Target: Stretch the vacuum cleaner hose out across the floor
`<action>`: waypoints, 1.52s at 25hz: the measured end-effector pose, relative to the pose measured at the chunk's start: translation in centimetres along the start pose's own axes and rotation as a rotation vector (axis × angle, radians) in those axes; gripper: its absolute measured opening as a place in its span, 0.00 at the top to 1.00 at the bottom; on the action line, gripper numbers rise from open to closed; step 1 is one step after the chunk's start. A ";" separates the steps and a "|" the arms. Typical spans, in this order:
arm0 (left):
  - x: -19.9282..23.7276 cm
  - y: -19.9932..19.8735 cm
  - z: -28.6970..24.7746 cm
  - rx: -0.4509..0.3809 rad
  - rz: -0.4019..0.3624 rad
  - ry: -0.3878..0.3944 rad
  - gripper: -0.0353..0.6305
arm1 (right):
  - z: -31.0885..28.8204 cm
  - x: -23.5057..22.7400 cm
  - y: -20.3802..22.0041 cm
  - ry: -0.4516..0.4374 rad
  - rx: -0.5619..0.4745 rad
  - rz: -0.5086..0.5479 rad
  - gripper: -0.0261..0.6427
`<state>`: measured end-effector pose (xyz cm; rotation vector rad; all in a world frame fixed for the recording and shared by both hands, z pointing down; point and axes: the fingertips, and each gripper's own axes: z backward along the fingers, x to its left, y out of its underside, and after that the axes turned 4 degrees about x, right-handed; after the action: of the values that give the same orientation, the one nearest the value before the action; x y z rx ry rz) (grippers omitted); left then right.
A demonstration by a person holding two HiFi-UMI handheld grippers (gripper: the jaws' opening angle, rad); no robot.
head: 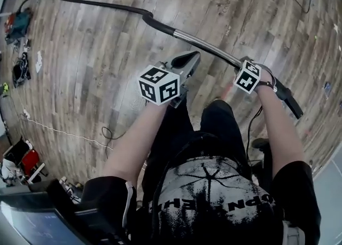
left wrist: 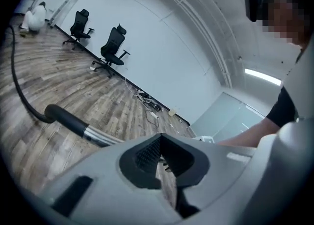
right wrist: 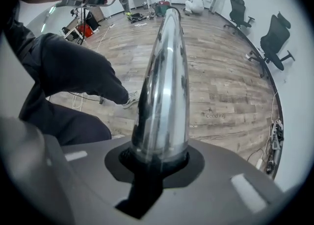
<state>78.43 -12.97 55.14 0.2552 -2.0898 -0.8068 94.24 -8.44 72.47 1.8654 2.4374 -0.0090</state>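
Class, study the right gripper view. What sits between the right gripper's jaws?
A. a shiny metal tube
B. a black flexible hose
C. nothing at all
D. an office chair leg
A: in the right gripper view the right gripper has its jaws pressed on the shiny metal tube, which runs up and away from between them.

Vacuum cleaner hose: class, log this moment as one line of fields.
right gripper: shut on metal tube | left gripper: shut, empty | hose: curved, trailing across wooden floor
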 end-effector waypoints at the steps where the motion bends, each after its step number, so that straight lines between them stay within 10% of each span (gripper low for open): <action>1: 0.3 0.2 -0.9 -0.004 -0.037 0.006 0.95 | -1.6 -0.4 0.7 0.003 -0.011 -0.002 0.84; 18: 7.8 8.7 -12.0 -0.117 -0.261 0.156 0.95 | -33.1 -6.3 12.4 0.057 -0.063 -0.074 0.86; 38: 10.1 17.2 -15.1 -0.086 -0.196 0.061 0.95 | -47.4 -5.3 17.4 0.059 -0.068 -0.060 0.88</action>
<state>85.94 -11.11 79.00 0.4373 -1.9891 -0.9899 109.86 -6.65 120.71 1.7896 2.4975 0.1256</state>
